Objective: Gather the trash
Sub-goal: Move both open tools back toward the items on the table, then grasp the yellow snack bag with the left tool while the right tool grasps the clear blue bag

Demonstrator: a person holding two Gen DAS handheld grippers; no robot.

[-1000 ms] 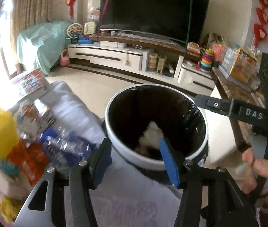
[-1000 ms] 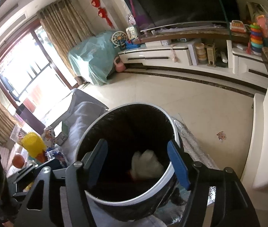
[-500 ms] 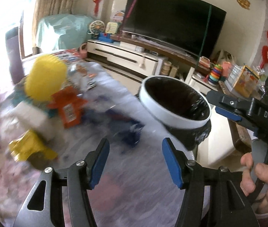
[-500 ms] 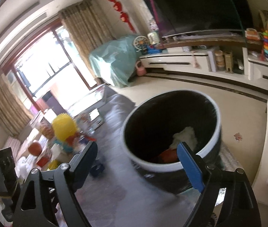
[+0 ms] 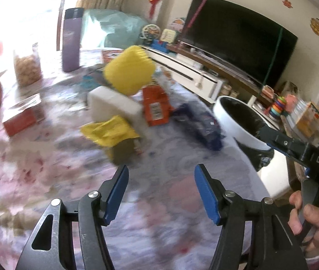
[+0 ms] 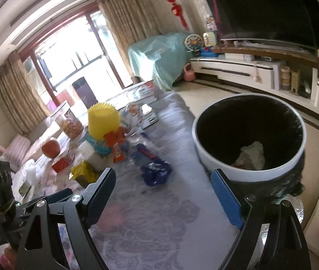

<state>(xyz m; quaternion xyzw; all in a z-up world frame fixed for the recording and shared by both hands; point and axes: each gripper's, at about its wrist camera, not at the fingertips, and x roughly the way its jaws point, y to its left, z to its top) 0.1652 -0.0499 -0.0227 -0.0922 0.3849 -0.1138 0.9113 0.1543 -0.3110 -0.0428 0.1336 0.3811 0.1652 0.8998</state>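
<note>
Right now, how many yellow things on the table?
2. A yellow spiky cup, upside down atop the pile mid-table, and a crumpled yellow wrapper nearer the left tool, beside the white block. The pile is blurred; more may be hidden.

Left gripper (image 5: 160, 190) being held low over near surface, jaws being kept wide apart, blue pads (image 5: 205, 193) facing inward, nothing being gripped. Right gripper (image 6: 162, 194) being held likewise, jaws spread wide, empty; its body being seen at right of left wrist view. Right hand (image 5: 311, 217) being wrapped around handle, fingers curled at near right edge.
</note>
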